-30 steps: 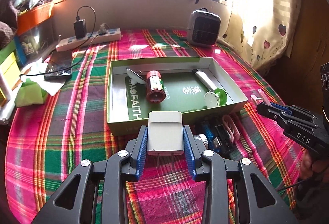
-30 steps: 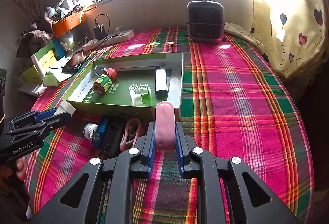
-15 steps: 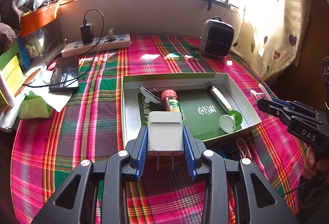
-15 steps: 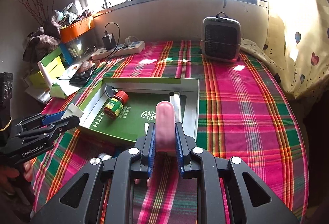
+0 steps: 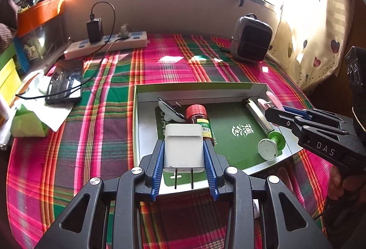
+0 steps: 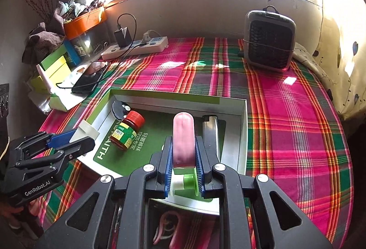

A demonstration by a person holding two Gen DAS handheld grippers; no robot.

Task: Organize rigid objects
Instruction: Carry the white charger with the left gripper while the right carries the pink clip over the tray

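Observation:
My left gripper (image 5: 184,158) is shut on a white plug adapter (image 5: 183,148), prongs toward the camera, held above the near left part of the open green box (image 5: 196,86). My right gripper (image 6: 183,155) is shut on a pink rounded stick (image 6: 183,138) above the box (image 6: 242,132). In the box lie a red-capped bottle (image 5: 198,118), a silver tube (image 5: 257,114) with a green and white cap (image 5: 271,146), and a black and white piece (image 5: 170,108). Each gripper shows in the other's view: the right one (image 5: 274,112) and the left one (image 6: 77,138).
The plaid-covered table (image 5: 96,134) carries a phone (image 5: 65,81), a power strip with charger (image 5: 107,42), a small grey heater (image 5: 250,40) and clutter of boxes at the far left (image 5: 13,80). Pink and other small items (image 6: 167,223) lie in front of the box, under my right gripper.
Both grippers have moved forward and up, from in front of the box to above it, each still holding its object. The loose items by the box's front are now under the grippers.

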